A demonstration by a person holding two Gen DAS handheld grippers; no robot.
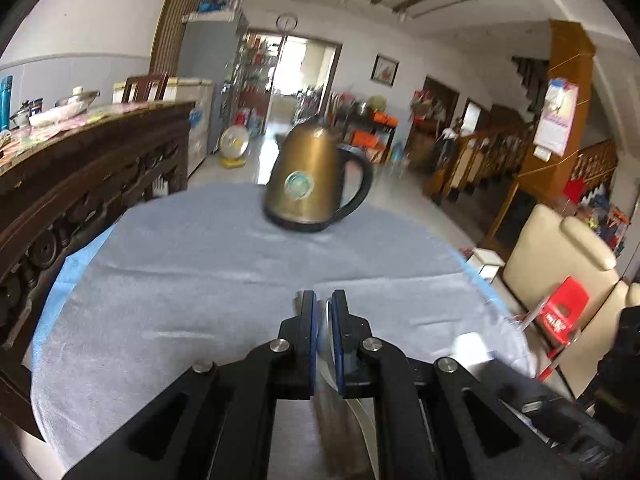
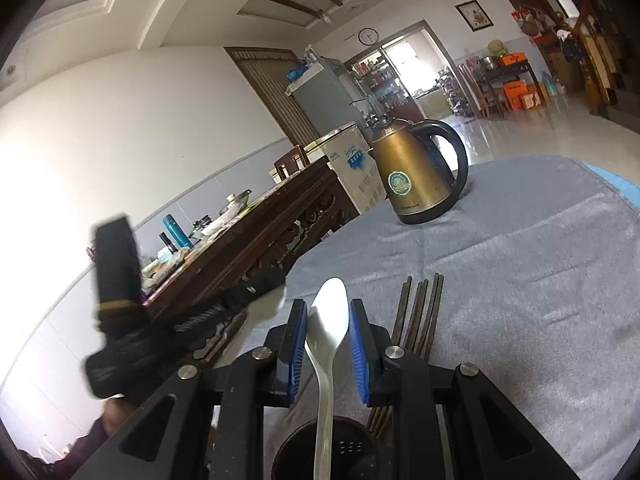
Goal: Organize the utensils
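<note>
Over grey cloth, right tongs grip a spoon; left tongs pinch something thin.

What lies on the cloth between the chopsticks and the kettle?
Nothing. In the right wrist view, only bare grey cloth stretches from the chopsticks to the kettle.

Kettle: brass-gold body, black handle and base, round green-and-white badge on its side. Cloth under the kettle: plain grey-blue, brighter blue edge past it. Spoon nearer than the kettle: silver. Chopsticks right of the spoon: dark brown. Gripper pads: blue on black fingers. Holder: black.
</note>
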